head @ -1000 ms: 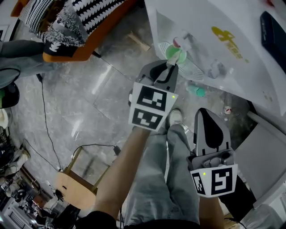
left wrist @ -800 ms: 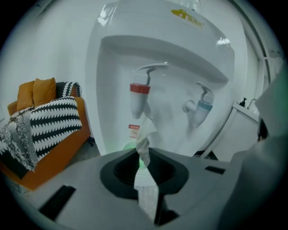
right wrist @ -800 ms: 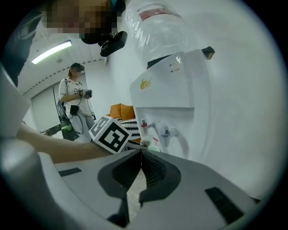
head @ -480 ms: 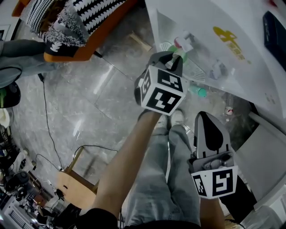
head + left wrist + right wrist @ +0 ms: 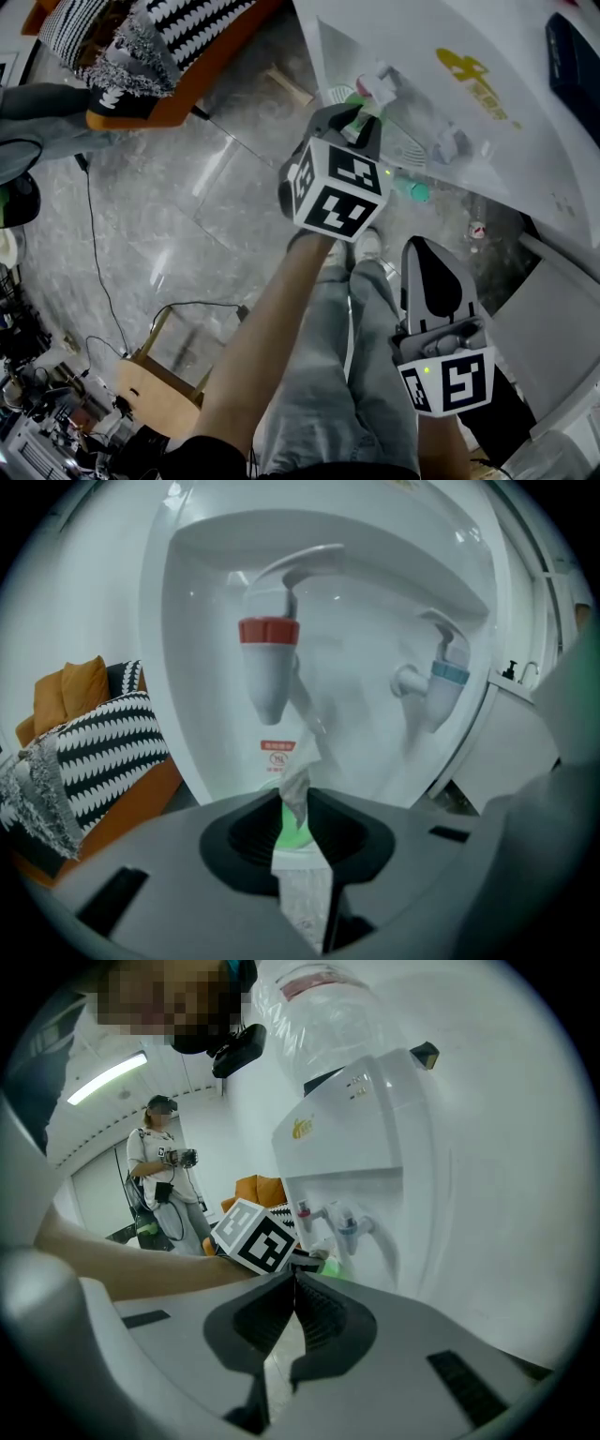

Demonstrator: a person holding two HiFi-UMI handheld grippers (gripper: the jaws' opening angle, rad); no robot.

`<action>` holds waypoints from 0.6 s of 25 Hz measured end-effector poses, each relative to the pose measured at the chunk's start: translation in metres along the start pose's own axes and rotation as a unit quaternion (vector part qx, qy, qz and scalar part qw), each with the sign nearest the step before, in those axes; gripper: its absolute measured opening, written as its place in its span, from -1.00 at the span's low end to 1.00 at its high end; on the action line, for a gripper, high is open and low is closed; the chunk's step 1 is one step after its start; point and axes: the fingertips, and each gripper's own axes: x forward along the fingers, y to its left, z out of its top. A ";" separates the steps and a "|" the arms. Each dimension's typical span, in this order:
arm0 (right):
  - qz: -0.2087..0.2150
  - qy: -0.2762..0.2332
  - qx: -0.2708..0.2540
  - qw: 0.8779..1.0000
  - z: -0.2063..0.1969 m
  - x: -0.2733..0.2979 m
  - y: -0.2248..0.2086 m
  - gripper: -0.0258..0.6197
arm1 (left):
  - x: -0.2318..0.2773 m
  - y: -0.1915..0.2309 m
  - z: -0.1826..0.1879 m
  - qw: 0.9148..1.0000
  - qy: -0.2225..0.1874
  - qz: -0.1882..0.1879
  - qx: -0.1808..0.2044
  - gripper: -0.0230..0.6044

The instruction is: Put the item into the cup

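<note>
Under the red tap of the water dispenser, the left gripper pinches a slim pale packet between its jaws, the packet's crumpled end sticking out past the jaw tips. A green cup shows just beyond the tips, in the dispenser's recess below that tap, and the packet crosses in front of it; whether its end reaches into the cup cannot be told. A blue tap sits to the right of the red one. From the head view, the left gripper is stretched out to the dispenser, while the right gripper hangs back by the person's legs, well apart from the cup. Its jaws are pressed together with nothing between them. An orange sofa with a black-and-white cushion stands to the left.
</note>
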 end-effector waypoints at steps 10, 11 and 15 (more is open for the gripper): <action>0.010 0.009 0.007 1.000 -0.007 0.001 0.002 -0.89 | 0.000 0.005 -0.004 1.000 -0.003 0.005 -0.006 -0.67; 0.009 0.009 0.007 1.000 -0.007 0.001 0.002 -0.89 | 0.000 0.006 -0.005 1.000 -0.004 0.005 -0.007 -0.67; 0.009 0.010 0.007 1.000 -0.008 0.001 0.001 -0.89 | -0.002 0.008 -0.005 1.000 -0.009 0.009 -0.009 -0.67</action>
